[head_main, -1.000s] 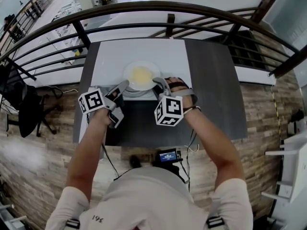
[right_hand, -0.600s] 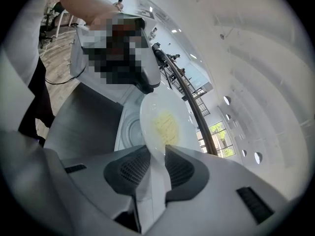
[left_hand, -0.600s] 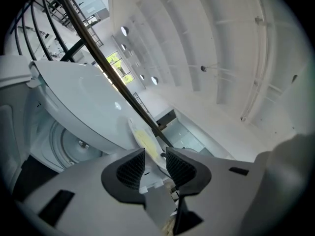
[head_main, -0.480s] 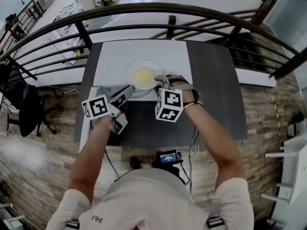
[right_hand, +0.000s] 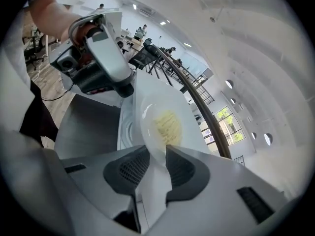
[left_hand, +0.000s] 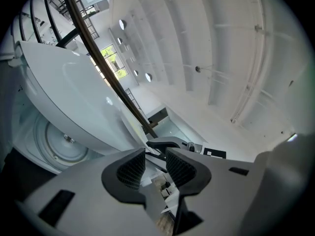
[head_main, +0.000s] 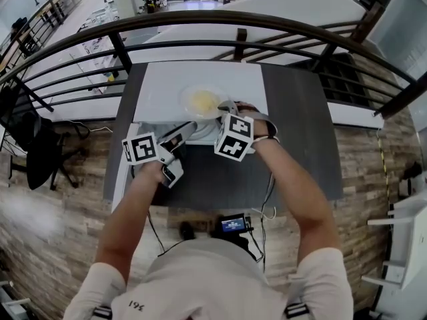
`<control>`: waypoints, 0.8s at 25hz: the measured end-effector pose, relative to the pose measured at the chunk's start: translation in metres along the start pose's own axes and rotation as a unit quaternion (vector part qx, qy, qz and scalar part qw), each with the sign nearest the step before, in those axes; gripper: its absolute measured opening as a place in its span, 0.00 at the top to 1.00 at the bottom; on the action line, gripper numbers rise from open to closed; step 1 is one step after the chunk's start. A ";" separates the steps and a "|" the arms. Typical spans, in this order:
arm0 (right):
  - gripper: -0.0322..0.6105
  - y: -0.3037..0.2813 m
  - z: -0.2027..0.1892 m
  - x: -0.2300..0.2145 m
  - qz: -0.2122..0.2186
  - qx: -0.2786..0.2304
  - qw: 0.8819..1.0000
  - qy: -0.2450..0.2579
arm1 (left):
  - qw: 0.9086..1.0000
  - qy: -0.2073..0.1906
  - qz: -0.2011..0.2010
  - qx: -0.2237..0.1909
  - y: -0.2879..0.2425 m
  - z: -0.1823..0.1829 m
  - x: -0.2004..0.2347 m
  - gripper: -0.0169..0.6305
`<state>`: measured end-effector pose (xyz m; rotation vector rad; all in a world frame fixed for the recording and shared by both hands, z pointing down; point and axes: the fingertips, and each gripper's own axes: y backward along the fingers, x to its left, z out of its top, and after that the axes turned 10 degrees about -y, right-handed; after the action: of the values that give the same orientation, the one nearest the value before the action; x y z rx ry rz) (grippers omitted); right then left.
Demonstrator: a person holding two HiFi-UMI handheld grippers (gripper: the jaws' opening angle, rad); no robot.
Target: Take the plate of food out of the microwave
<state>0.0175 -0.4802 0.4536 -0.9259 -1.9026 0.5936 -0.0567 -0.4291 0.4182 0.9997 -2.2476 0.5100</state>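
Note:
A white plate (head_main: 203, 102) with yellow food (right_hand: 167, 123) hangs in the air in front of the white microwave (head_main: 167, 82). My right gripper (head_main: 227, 107) is shut on the plate's near rim, and in the right gripper view the rim (right_hand: 156, 154) sits pinched between the two pads. My left gripper (head_main: 189, 127) is just left of and below the plate, open with nothing between its jaws. In the left gripper view the plate's underside (left_hand: 74, 95) fills the left side, with the microwave's glass turntable (left_hand: 59, 141) bare beneath it.
The microwave stands on a dark table (head_main: 297, 125) against a curved black railing (head_main: 200, 19). A black chair (head_main: 33, 145) is at the left on the wooden floor. A small device with a lit screen (head_main: 233, 225) sits at the table's near edge.
My left gripper has shifted a little to the right, closer to the plate. The plate stays in my right gripper, almost in the same place.

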 end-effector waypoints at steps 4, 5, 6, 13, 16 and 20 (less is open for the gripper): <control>0.82 -0.011 0.000 -0.011 -0.010 0.019 1.000 0.000 | 1.000 0.002 -0.005 0.003 -0.006 -0.001 0.000 0.79; 0.82 -0.014 0.000 -0.016 -0.009 0.022 1.000 0.000 | 1.000 0.001 -0.006 0.005 -0.011 0.001 0.000 0.79; 0.82 -0.017 -0.001 -0.020 -0.008 0.024 1.000 -0.001 | 1.000 0.000 -0.007 0.005 -0.017 0.003 0.000 0.79; 0.81 -0.023 0.002 -0.029 -0.005 0.025 1.000 -0.014 | 0.999 0.005 -0.033 0.006 -0.043 0.013 -0.008 0.79; 0.80 -0.023 0.001 -0.029 -0.001 0.025 1.000 -0.013 | 0.999 0.016 -0.047 0.003 -0.054 0.017 -0.011 0.79; 0.79 -0.023 0.004 -0.028 0.002 0.020 1.000 -0.021 | 0.999 0.008 -0.040 0.008 -0.059 0.020 -0.004 0.79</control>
<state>0.0147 -0.5161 0.4535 -0.8978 -1.9194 0.6542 -0.0171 -0.4753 0.4063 1.0846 -2.1829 0.5006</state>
